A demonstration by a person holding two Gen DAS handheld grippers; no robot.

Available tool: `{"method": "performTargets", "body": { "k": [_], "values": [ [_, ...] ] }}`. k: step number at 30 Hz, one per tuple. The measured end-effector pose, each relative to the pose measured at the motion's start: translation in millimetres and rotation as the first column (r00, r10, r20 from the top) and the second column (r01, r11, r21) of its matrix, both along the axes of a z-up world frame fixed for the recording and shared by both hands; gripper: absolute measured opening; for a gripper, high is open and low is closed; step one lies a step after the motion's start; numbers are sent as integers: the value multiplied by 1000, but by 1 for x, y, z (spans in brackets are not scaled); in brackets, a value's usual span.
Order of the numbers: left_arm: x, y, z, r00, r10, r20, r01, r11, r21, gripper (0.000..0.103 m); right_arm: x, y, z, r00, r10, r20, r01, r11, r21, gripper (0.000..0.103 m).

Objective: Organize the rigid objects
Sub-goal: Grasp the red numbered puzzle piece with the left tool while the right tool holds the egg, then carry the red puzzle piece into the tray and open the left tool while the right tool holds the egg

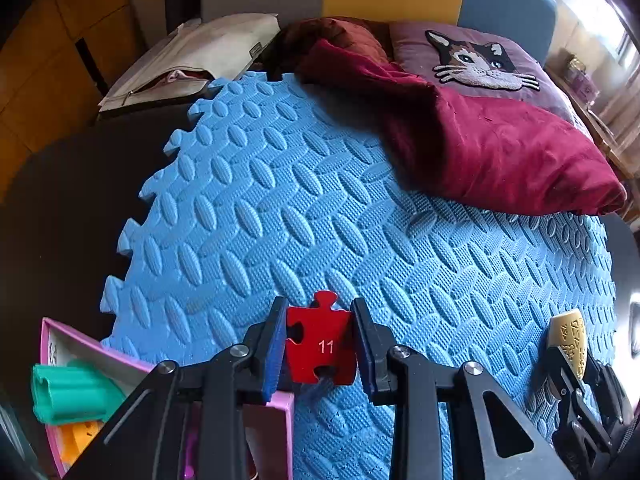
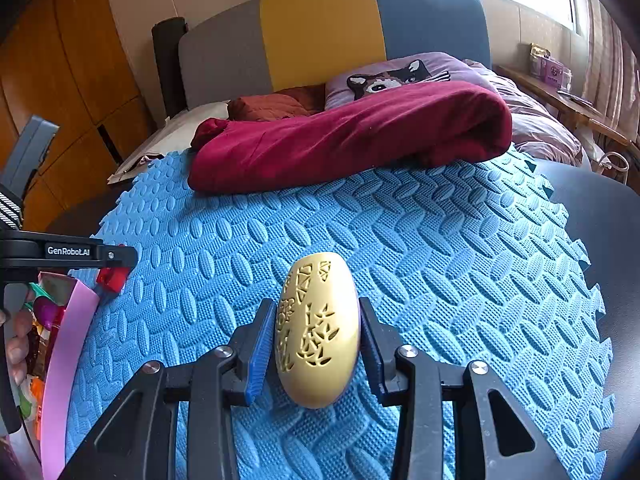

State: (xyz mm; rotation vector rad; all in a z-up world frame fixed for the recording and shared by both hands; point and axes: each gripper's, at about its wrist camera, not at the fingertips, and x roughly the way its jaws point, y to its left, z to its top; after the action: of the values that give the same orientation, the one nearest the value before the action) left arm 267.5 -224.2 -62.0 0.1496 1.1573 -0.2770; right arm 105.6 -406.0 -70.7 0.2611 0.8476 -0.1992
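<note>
Red anodised-looking metal, cut as a flat jigsaw piece marked "11" (image 1: pixel 320 346), is clamped between the blue pads of the left gripper (image 1: pixel 320 350) at the lower centre of the left wrist view, the jaws closed narrowly on its two side edges. The piece is held above the near corner of a pink-rimmed open box (image 1: pixel 276 420), lower left of that frame, in which a teal ribbed plastic part (image 1: pixel 68 394) and an orange plastic piece (image 1: pixel 76 438) are already lying. Because only thin edges are gripped, the piece could be twisted out or dropped onto the box rim and bounced off if it is released too soon

In the right wrist view, a cream egg-shaped perforated shell (image 2: pixel 316 330) is held between the jaws of the right gripper (image 2: pixel 316 344), low in the frame. Whether the shell is lifted clear or touching the blue interlocking foam mat (image 2: pixel 440 248) cannot be told. Its curved, smooth sides could be squeezed forward out of the pads, and the thin lattice could be cracked by too much pressure

The box lies at the left edge of that view, with the left gripper over it, so a collision between the two grippers is possible if both are brought there together. A crimson blanket (image 2: pixel 340 140) lies well apart at the upper centre
</note>
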Motion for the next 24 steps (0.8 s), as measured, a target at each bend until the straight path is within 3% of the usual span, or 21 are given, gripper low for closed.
{"method": "performTargets", "body": {
  "k": [8, 24],
  "values": [
    [-16, 10, 18, 999, 12, 39, -9, 998, -69, 32, 1, 2, 0, 1000, 0, -6, 0, 1000, -9, 40],
    [-66, 9, 66, 993, -47, 110, 66, 982, -175, 32, 4, 10, -2, 1000, -4, -26, 2, 998, -59, 40]
  ]
}}
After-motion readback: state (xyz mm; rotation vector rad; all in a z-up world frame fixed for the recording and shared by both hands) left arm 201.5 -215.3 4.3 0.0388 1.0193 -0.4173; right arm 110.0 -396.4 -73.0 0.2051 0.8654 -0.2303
